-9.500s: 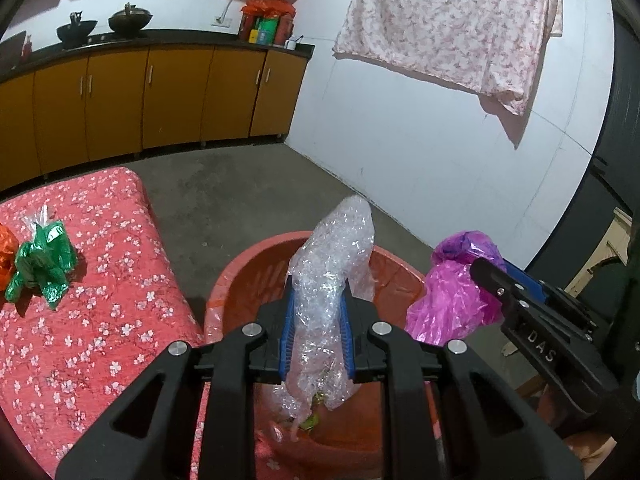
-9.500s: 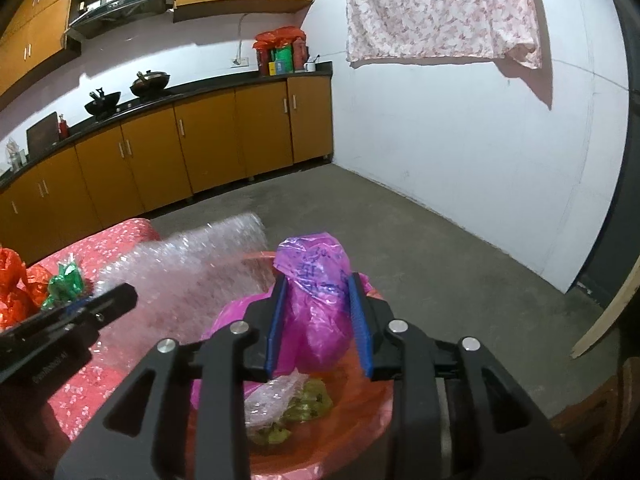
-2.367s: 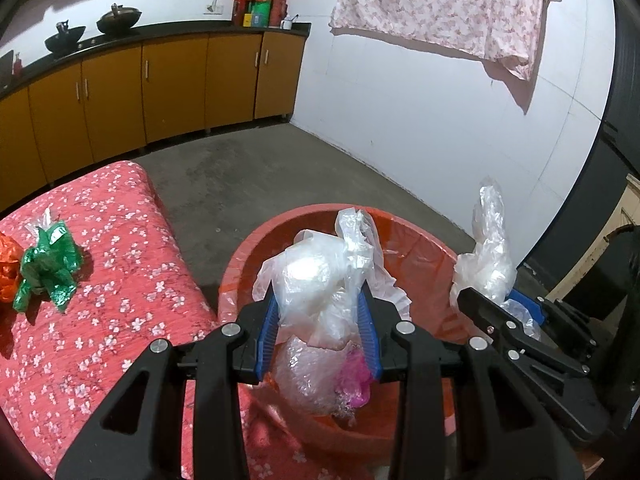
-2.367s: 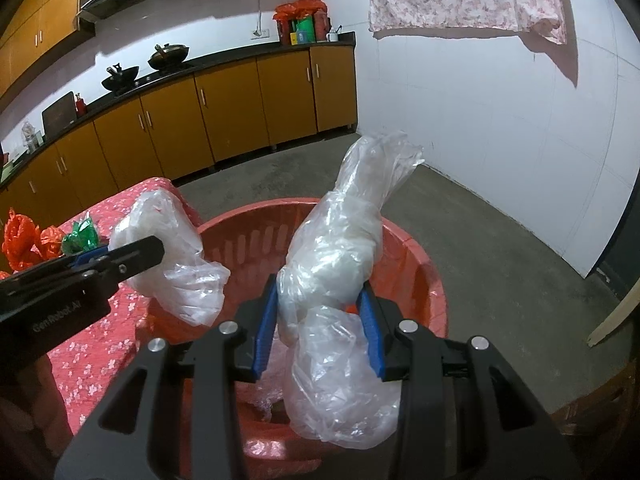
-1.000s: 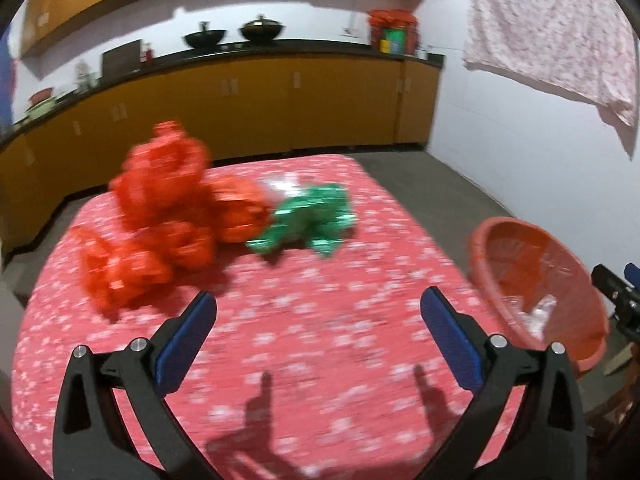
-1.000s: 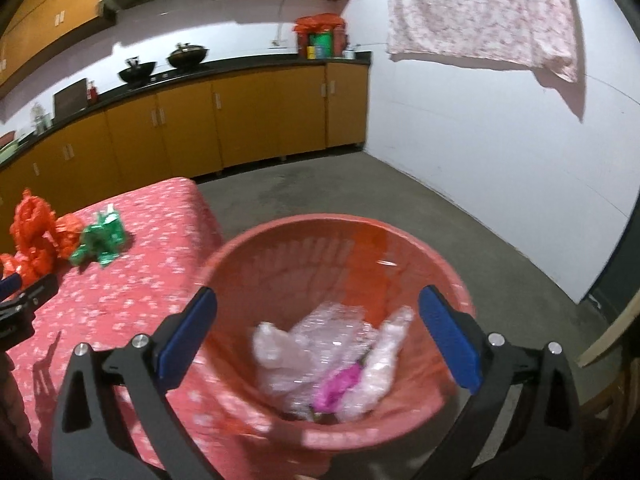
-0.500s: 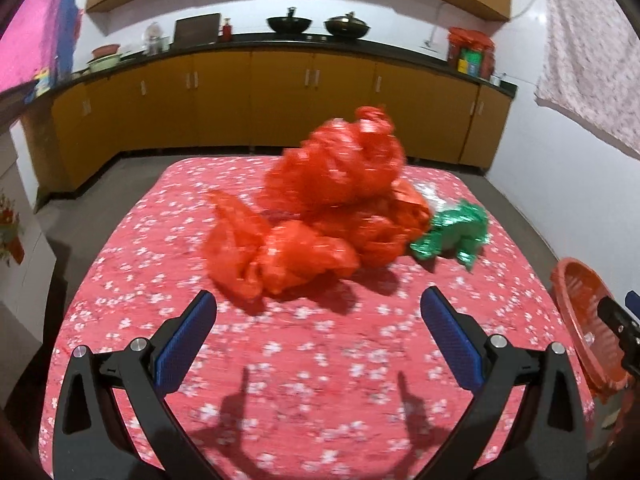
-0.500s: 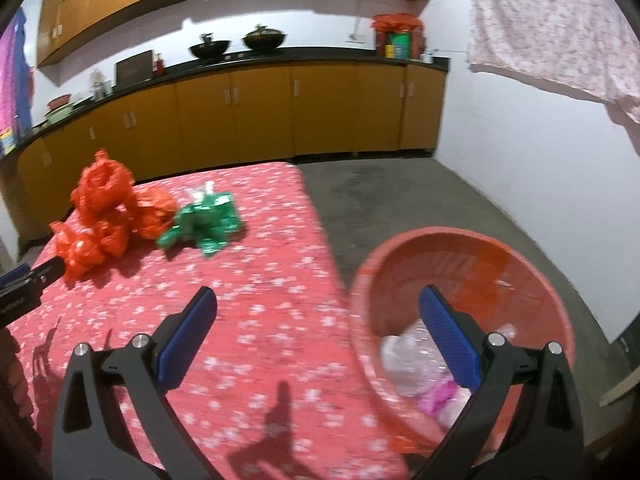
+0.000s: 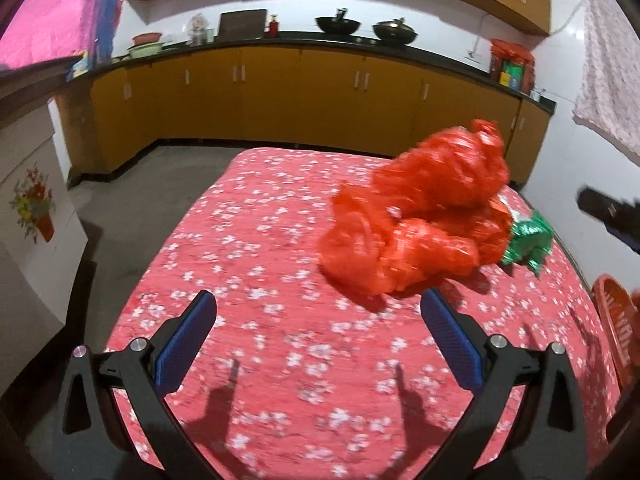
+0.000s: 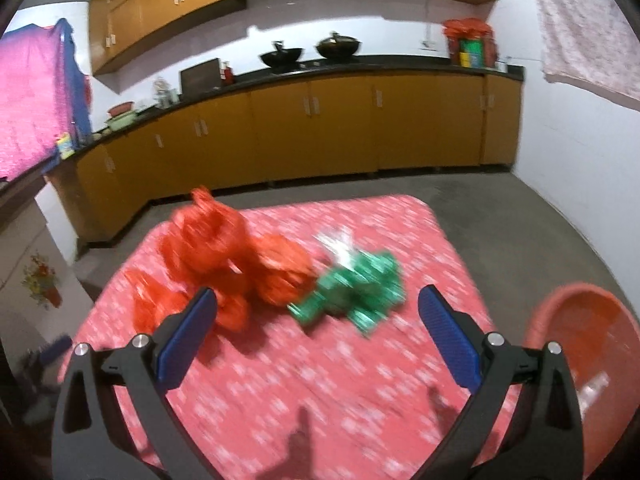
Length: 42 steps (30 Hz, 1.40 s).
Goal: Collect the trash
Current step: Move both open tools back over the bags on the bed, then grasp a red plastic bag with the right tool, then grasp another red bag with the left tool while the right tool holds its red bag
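We see both claws spread wide and empty above the tabletop (image 9: 248,248), which is covered by a red cloth printed with small white flowers. The left claw (image 9: 318,338) hangs over the near part of the cloth, its 2 blue-padded fingers (image 9: 186,342) well apart and throwing 2 dark shadows on the fabric just below. The right claw (image 10: 316,334) is likewise open, with nothing between its blue pads.

The trash left on the tabletop lies in 1 cluster. A heap of crumpled red plastic bags (image 9: 424,216) sits on the cloth ahead and to the right of the left claw, clear of its fingers. Touching the right side of that heap is a crumpled green foil wrapper (image 9: 528,242). In the right wrist view the same red bags (image 10: 216,256) lie ahead and to the left, the nearest part partly behind the left finger of that claw, and the green wrapper (image 10: 356,292) lies roughly between the 2 fingers but farther off, not touched. Both views are blurred, so we cannot make out finer detail of the bags.

A red plastic basin (image 10: 588,344) stands beside the right edge of the tabletop, lower than it; what it holds is not visible. Its rim also shows at the far right of the left wrist view (image 9: 614,320), where the tip of the right claw appears as a dark bar above it.

Behind the tabletop runs a row of orange-brown cabinets (image 9: 320,100) under a dark counter carrying 2 woks (image 9: 340,24).
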{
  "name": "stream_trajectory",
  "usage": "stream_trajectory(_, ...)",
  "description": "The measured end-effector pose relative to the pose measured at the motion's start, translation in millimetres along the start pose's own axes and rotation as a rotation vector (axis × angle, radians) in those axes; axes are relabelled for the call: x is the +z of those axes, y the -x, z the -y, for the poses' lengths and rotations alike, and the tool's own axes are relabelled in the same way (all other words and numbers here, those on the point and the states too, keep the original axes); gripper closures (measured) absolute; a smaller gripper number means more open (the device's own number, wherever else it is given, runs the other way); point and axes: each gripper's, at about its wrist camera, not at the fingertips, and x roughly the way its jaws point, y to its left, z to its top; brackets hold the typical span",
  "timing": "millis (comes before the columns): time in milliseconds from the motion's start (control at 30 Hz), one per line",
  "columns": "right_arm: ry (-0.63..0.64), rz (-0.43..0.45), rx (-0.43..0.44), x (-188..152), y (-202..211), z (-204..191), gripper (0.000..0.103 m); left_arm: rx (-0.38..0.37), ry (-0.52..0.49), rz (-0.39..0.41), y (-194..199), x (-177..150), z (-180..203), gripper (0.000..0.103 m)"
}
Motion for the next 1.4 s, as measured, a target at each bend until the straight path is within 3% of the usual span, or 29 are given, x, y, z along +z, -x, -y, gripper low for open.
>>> stream_trajectory(367,0.080,-0.035,0.098,41,-71,-61,0.024,0.009,0.041,0.010,-14,10,-22,0.002)
stream_trajectory(433,0.096,-0.059,0.115,40,-79,-65,0.034,0.007,0.038,0.005,-17,10,-22,0.002)
stream_trajectory(500,0.117,-0.088,0.133,37,-83,-68,0.057,0.005,0.034,0.001,-20,9,-21,0.002)
stream_trajectory(600,0.136,-0.115,0.135,30,-83,-68,0.080,-0.001,0.032,-0.002,-20,7,-18,0.002)
stream_trajectory(700,0.141,-0.105,0.134,27,-79,-67,0.089,-0.009,0.029,-0.001,-21,10,-14,0.002)
stream_trajectory(1067,0.135,-0.012,0.137,34,-34,-61,0.096,-0.018,0.020,0.014,-20,25,-3,0.002)
stream_trajectory(1400,0.077,0.082,0.013,30,21,-10,0.096,-0.021,-0.019,0.022,-32,38,18,0.002)
